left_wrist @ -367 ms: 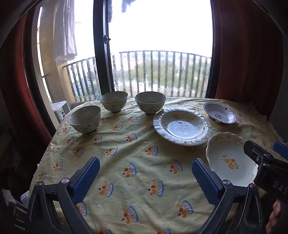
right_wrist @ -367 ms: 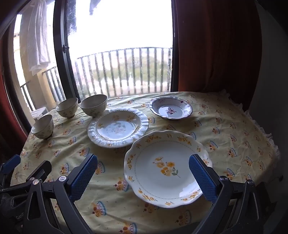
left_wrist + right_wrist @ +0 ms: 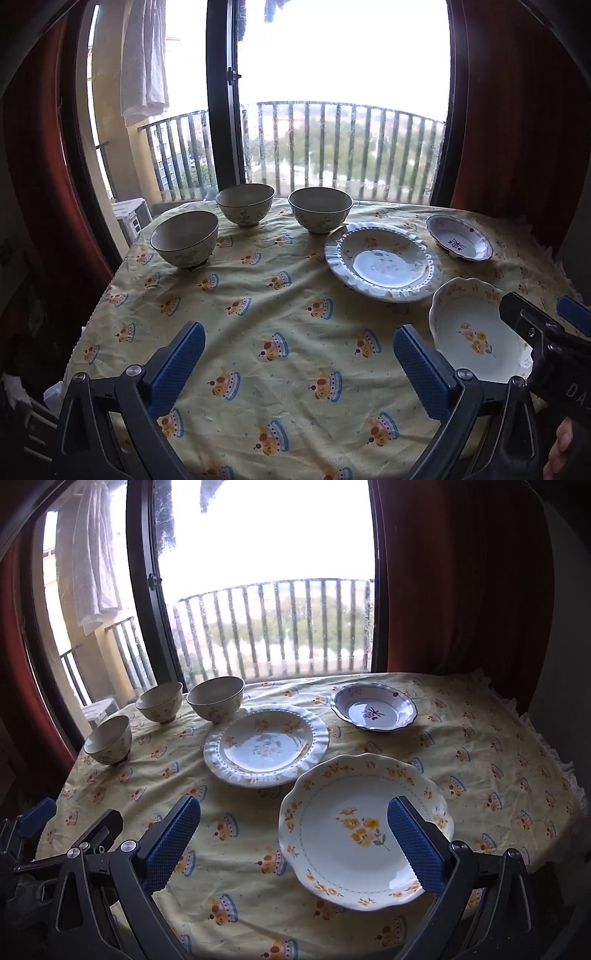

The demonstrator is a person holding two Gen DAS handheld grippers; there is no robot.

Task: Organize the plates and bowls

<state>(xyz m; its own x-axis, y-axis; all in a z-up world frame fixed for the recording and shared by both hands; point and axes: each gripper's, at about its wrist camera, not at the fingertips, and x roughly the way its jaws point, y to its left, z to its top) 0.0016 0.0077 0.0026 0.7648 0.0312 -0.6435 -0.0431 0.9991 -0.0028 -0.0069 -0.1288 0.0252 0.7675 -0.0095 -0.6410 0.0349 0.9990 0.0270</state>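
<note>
Holding both claws wide open and empty above the tabletop (image 3: 480, 738), I see almost nothing changed since a moment ago. My left claw (image 3: 299, 365) faces three bowls (image 3: 184, 238) at the far left; my right claw (image 3: 293, 843) hovers over the yellow-flower plate (image 3: 332, 834), beside the ruffled plate (image 3: 266, 746) and purple-rimmed dish (image 3: 373, 707). Organizing has not begun.

Place: a home, an upper-floor dining spot beside a balcony.
Table: round, under a yellow frilled tablecloth printed with crowns (image 3: 295, 325); ceramic bowls and flowered plates stand toward its far edge.
Window: dark-framed balcony door (image 3: 221, 110) behind the far edge, dark red curtains (image 3: 461, 583) at the sides.
Outside: grey metal balcony railing (image 3: 343, 147), pale hanging laundry cloth (image 3: 144, 55), trees below.
</note>
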